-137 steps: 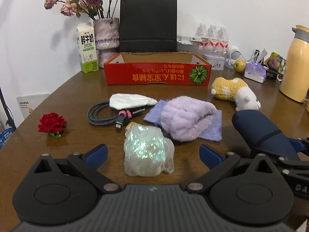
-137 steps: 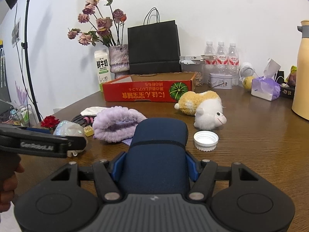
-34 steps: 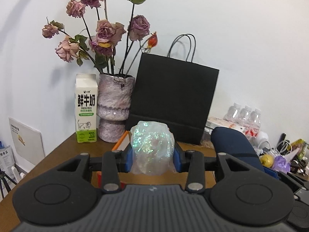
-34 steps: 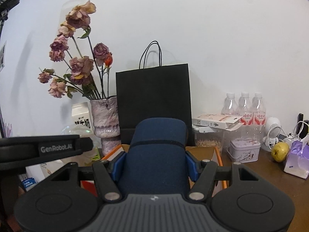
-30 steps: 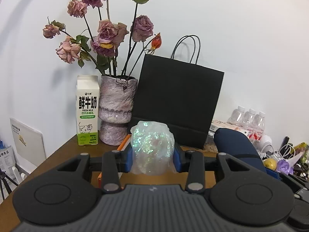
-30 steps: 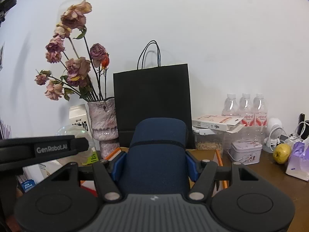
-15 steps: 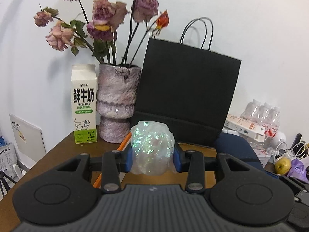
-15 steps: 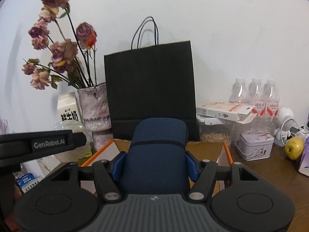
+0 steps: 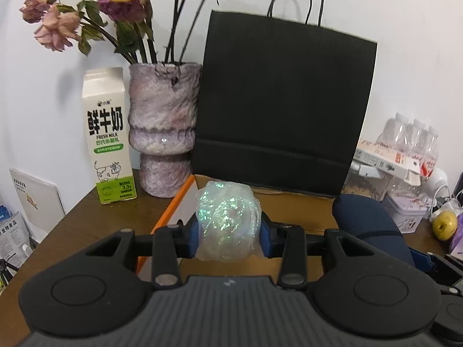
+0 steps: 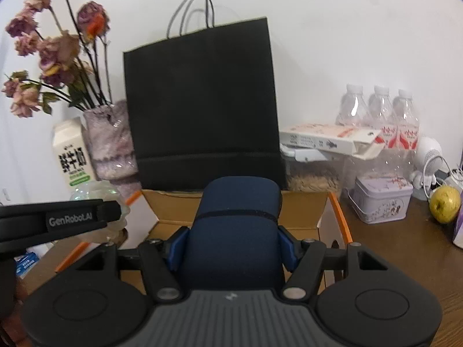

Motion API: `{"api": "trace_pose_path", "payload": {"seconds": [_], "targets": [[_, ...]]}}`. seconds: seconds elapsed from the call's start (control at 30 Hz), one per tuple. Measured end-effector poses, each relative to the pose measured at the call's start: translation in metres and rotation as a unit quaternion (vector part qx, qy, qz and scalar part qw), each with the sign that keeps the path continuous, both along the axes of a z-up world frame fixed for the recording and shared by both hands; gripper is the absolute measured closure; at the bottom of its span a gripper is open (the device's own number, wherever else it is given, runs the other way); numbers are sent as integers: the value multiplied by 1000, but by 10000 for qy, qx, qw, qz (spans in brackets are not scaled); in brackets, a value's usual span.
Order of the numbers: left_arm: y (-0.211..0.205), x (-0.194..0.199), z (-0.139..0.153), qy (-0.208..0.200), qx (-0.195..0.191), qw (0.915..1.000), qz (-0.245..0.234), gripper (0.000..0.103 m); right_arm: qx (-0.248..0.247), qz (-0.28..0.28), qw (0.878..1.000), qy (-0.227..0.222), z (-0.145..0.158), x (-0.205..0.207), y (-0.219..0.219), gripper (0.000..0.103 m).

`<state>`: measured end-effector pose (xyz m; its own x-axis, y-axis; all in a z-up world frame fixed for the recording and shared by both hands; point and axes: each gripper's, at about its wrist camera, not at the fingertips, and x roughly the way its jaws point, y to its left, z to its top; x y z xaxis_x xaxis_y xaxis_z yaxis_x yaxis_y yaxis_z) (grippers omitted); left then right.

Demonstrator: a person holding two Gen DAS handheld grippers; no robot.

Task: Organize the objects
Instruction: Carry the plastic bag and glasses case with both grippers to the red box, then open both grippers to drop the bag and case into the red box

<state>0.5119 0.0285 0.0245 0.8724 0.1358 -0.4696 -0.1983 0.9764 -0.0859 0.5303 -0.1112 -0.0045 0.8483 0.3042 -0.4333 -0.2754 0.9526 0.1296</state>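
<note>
Left gripper (image 9: pixel 228 238): clamped on an iridescent crinkled plastic bundle (image 9: pixel 227 221), blue pads pressing both its sides; the bundle sits at lower centre of the left wrist view, held in the air over the near left corner of the cardboard box (image 9: pixel 292 202).

Right gripper (image 10: pixel 233 250): clamped on a navy blue padded case (image 10: pixel 235 231), pads against its flanks; the case stands at lower centre of the right wrist view, over the open box (image 10: pixel 303 211). The same case shows at lower right of the left wrist view (image 9: pixel 367 225).

Cardboard box: open top, brown inside, orange edges, on the wooden worktop (image 9: pixel 84 225) just in front of the bag.

Black paper bag (image 9: pixel 283 101): upright with cord handles, centre of both views, behind the box against the white wall.

Mottled purple vase (image 9: pixel 163 127): left of the bag, holding dried roses (image 9: pixel 55 29) that reach the upper left.

Milk carton (image 9: pixel 105 136): white and green, upright, just left of the vase.

Water bottles (image 10: pixel 379 121): three clear ones, right of centre, with a flat white carton (image 10: pixel 330 140) lying in front on a clear container.

Lilac tin (image 10: pixel 382 198): right, beside a yellow-green fruit (image 10: pixel 444 204) at the right edge.
</note>
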Motion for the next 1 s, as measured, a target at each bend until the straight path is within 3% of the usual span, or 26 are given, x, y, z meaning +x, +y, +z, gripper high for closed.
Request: {"api": "trace_pose_path", "payload": {"seconds": [0.33,0.4,0.43,0.47,0.5,1.0], "targets": [[-6,8,-9,-118,117,9998,-83,59,-141,-171,9997,102,-13,10,0,39],[-5,7,-8,-193,80,9998,3,45,-168,-170,9996,145,-14,11,1,32],[-5,5,-7,-251,72,9996,67,27,-178,-171,9996,127,-14,11,2,25],[-4,3,-6,-323,73,9994,107,7,-175,-167,9996,129,-13,10,2,6],[-4,2,-5,-379,83,9991,146,0,-160,-159,9997,111,-13,10,2,0],[-4,-11,5,-484,78,9986,213,0,-206,-201,9996,78,-5,3,1,0]]}}
